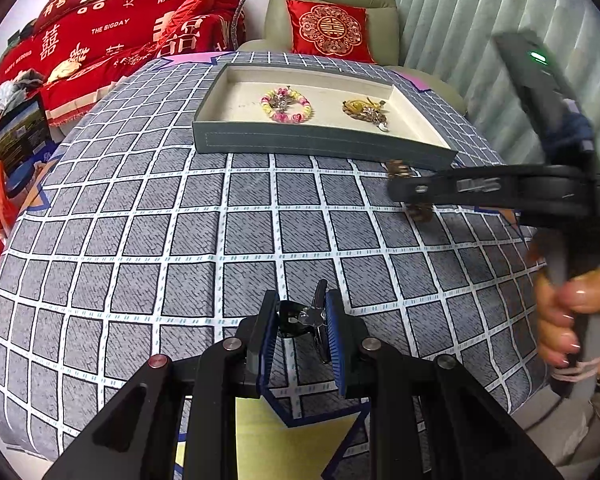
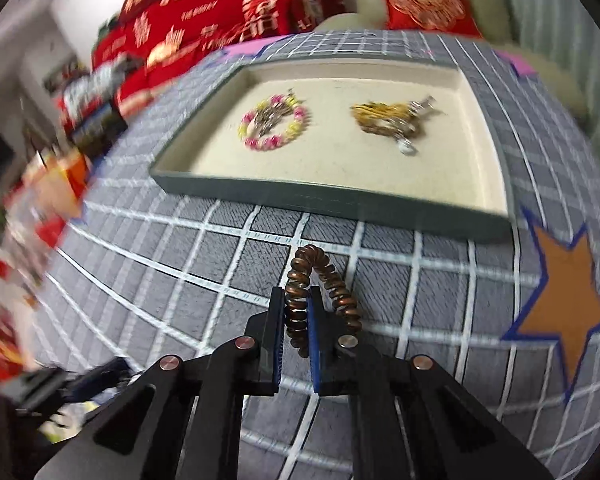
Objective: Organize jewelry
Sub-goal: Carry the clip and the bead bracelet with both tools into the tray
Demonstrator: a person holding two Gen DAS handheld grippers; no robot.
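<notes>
Left gripper point(image 1: 302, 316) first: its blue-padded jaws are narrowed onto a small dark clip-like piece with a silvery part point(image 1: 305, 317), held up above the grid-patterned cloth point(image 1: 140, 240) that covers the tabletop. What exactly that piece is, I cannot tell. Over on the right, the right gripper point(image 2: 296, 312) has its jaws pinched tight on one side of a brown coiled bracelet point(image 2: 320, 280), the rest of the loop sticking out past the tips and curling to the right, just short of the tray's near wall. In the left wrist view that same gripper reaches in from the right edge, a hand point(image 1: 572, 320) wrapped around its handle, with brown coils peeking out above and below the jaws. The grey tray point(image 2: 340, 200) with its cream lining sits farther back on the cloth, and two pieces lie inside it, well apart: a pink-and-yellow beaded bracelet point(image 2: 274, 128) toward the left, and a golden tangle of chain with a silvery clasp point(image 2: 392, 122) toward the right. An orange star patch point(image 2: 564, 300) marks the cloth to the right of the tray.
</notes>
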